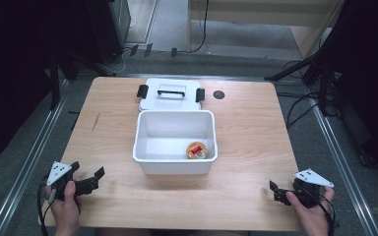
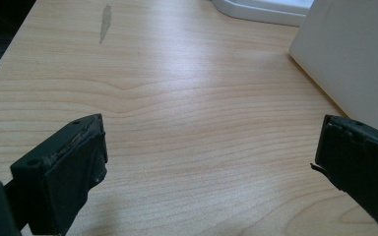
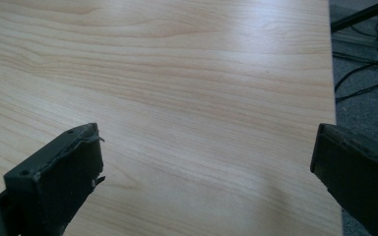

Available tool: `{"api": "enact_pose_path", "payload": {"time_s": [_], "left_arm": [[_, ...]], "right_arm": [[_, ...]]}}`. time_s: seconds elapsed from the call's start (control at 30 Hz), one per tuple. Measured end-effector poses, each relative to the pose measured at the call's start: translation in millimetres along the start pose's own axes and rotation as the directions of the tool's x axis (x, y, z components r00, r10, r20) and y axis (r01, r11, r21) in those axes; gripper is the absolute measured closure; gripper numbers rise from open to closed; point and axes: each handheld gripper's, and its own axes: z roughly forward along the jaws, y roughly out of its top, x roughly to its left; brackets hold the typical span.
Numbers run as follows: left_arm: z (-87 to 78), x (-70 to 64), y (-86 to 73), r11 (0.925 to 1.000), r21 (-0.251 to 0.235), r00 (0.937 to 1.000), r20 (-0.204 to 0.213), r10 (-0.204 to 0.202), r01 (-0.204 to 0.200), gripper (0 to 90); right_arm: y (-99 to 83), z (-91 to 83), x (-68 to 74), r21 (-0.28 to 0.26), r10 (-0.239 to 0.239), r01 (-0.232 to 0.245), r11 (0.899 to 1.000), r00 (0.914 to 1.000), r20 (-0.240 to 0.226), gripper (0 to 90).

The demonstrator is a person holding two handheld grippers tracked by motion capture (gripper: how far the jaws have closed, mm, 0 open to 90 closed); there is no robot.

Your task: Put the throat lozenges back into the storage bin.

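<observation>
My left tool (image 1: 89, 181) rests at the near left corner of the tabletop (image 1: 256, 147), its jaws spread wide and holding nothing; in the left gripper view I see bare wood between them and the white wall of the bin (image 2: 354, 54) off to one side. Toward the middle stands that one white plastic storage bin (image 1: 174, 169), open, and inside it, at the near right of its floor, lies a single small round container with a red label (image 1: 197, 150). Just behind the bin, touching or nearly touching its far rim, lies its one white lid (image 1: 170, 101), flat, with a black handle on top and two black side latches. Well apart at the near right corner, my right tool (image 1: 278, 191) is likewise spread and empty, with plain wood between its jaws in the right gripper view. I judge the packing part finished, since the one round item already sits in the bin. What seems left is lifting the lid back onto the bin and closing the two latches; neither tool is near the lid yet.
</observation>
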Motion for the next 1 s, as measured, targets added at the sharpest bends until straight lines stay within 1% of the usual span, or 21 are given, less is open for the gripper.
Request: {"api": "enact_pose_path", "payload": {"time_s": [0.1, 0.13, 0.23, 0.27, 0.3, 0.33, 0.37, 0.4, 0.43, 0.47, 0.5, 0.63, 0.67, 0.73, 0.77, 0.8, 0.87, 0.97, 1.0], "left_arm": [[0.0, 0.0, 0.0, 1.0000, -0.001, 1.0000, 0.000, 0.001, -0.001, 0.0], [-0.1, 0.1, 0.0, 1.0000, 0.000, 1.0000, 0.001, 0.001, -0.001, 0.0], [-0.2, 0.2, 0.0, 1.0000, 0.001, 1.0000, 0.001, -0.001, 0.001, 0.0], [-0.1, 0.2, 0.0, 1.0000, 0.001, 1.0000, 0.001, -0.002, 0.002, 0.0], [-0.2, 0.2, 0.1, 1.0000, 0.002, 1.0000, 0.002, -0.001, 0.001, 0.0], [-0.2, 0.3, 0.1, 1.0000, 0.002, 1.0000, 0.003, -0.001, 0.001, 0.0], [-0.2, 0.4, 0.1, 1.0000, 0.002, 1.0000, 0.003, -0.002, 0.002, 0.0], [0.0, 0.5, 0.0, 1.0000, 0.000, 1.0000, 0.004, -0.005, 0.005, 0.0], [0.0, 0.5, 0.0, 1.0000, 0.000, 1.0000, 0.004, -0.005, 0.005, 0.0], [0.0, 0.6, 0.0, 1.0000, 0.000, 1.0000, 0.004, -0.005, 0.005, 0.0], [0.0, 0.6, 0.0, 1.0000, 0.000, 1.0000, 0.004, -0.005, 0.005, 0.0], [0.0, 1.0, 0.0, 1.0000, 0.000, 0.9999, 0.008, -0.007, 0.007, 0.0], [0.0, 1.2, 0.1, 1.0000, 0.002, 1.0000, 0.007, -0.007, 0.007, 0.0], [0.0, 1.2, 0.2, 1.0000, 0.003, 0.9999, 0.007, -0.007, 0.007, 0.0], [0.1, 1.3, 0.1, 1.0000, -0.001, 0.9999, 0.008, -0.008, 0.008, 0.0], [0.1, 1.3, 0.1, 1.0000, -0.001, 0.9999, 0.008, -0.008, 0.008, 0.0], [0.0, 1.4, 0.1, 0.9999, -0.002, 0.9999, 0.009, -0.012, 0.012, 0.0], [0.0, 1.6, 0.1, 0.9999, -0.002, 0.9999, 0.010, -0.014, 0.014, 0.0], [0.0, 1.7, 0.1, 0.9999, 0.000, 0.9998, 0.011, -0.014, 0.014, 0.0]], "right_arm": [[-4.8, -4.6, -3.2, -0.032, 0.021, -0.022, 0.999, 0.9998, -0.006, 0.0], [-8.5, -6.3, -4.9, -0.051, 0.037, -0.038, 0.998, 0.9992, -0.015, 0.0], [-12.3, -7.5, -5.9, -0.064, 0.047, -0.048, 0.997, 0.9988, -0.009, 0.0], [-15.3, -8.6, -7.3, -0.079, 0.059, -0.060, 0.995, 0.9982, -0.009, 0.0], [-15.3, -8.6, -7.3, -0.079, 0.059, -0.060, 0.995, 0.9982, -0.009, 0.0], [-16.9, -11.1, -8.7, -0.106, 0.076, -0.076, 0.992, 0.9971, -0.005, 0.0], [-16.9, -11.1, -8.7, -0.106, 0.076, -0.076, 0.992, 0.9971, -0.005, 0.0], [-18.9, -12.1, -10.8, -0.127, 0.093, -0.093, 0.988, 0.9956, -0.005, 0.0], [-18.9, -12.1, -10.8, -0.127, 0.093, -0.093, 0.988, 0.9956, -0.005, 0.0], [-21.0, -12.5, -12.2, -0.139, 0.112, -0.111, 0.984, 0.9937, -0.004, 0.0], [-21.0, -12.5, -12.2, -0.139, 0.112, -0.111, 0.984, 0.9937, -0.004, 0.0], [-21.6, -13.4, -13.7, -0.156, 0.132, -0.133, 0.979, 0.9911, -0.016, 0.0], [-22.3, -14.2, -14.6, -0.163, 0.145, -0.146, 0.976, 0.9893, -0.020, 0.0], [-22.6, -14.3, -15.6, -0.167, 0.147, -0.149, 0.975, 0.9888, -0.027, 0.0], [-23.0, -14.6, -17.3, -0.167, 0.169, -0.172, 0.971, 0.9851, -0.034, 0.0], [-23.1, -14.6, -18.2, -0.167, 0.174, -0.177, 0.970, 0.9842, -0.034, 0.0], [-23.0, -14.3, -18.5, -0.164, 0.179, -0.182, 0.969, 0.9834, -0.033, 0.0], [-22.6, -13.9, -17.2, -0.159, 0.170, -0.172, 0.972, 0.9850, -0.027, 0.0], [-22.0, -13.0, -15.6, -0.150, 0.157, -0.159, 0.976, 0.9873, -0.024, 0.0]]}}
